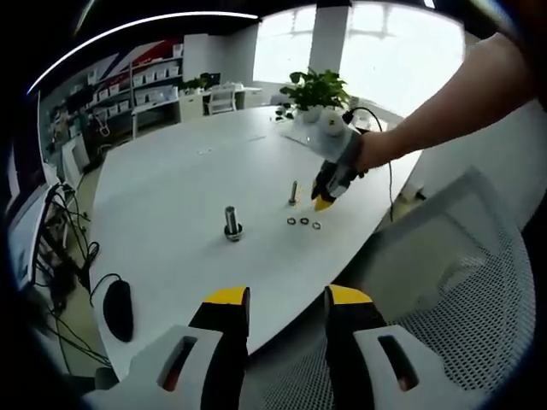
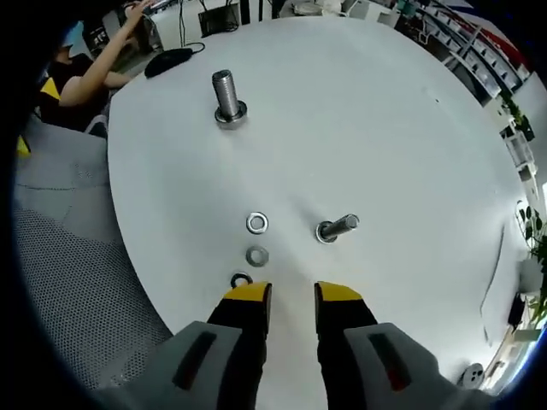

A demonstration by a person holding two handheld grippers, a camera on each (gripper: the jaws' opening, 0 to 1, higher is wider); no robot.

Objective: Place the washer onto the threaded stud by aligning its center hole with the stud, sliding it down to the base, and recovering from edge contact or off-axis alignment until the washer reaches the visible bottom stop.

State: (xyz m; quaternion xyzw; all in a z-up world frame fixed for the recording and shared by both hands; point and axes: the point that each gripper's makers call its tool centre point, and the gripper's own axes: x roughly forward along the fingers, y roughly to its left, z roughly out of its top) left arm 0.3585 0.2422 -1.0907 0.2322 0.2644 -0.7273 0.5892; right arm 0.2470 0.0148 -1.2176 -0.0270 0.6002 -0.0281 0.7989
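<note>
Over the white table (image 2: 385, 102) my right gripper (image 2: 293, 295) hung spread and empty above three washers (image 2: 257, 224) lying beside the slim threaded stud (image 2: 336, 227), and a slanted pinch on what looked like thin rings might have skidded one away.

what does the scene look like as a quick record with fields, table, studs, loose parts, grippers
table: round white table
studs: large threaded steel stud and thinner grey stud, both standing, neither carrying a washer
loose parts: three small metal rings in a row: flat silver washer, hex-looking piece, dark ring beside the right gripper tip
right gripper: open, empty, over the row
left gripper: open, empty, off the table edge
</note>
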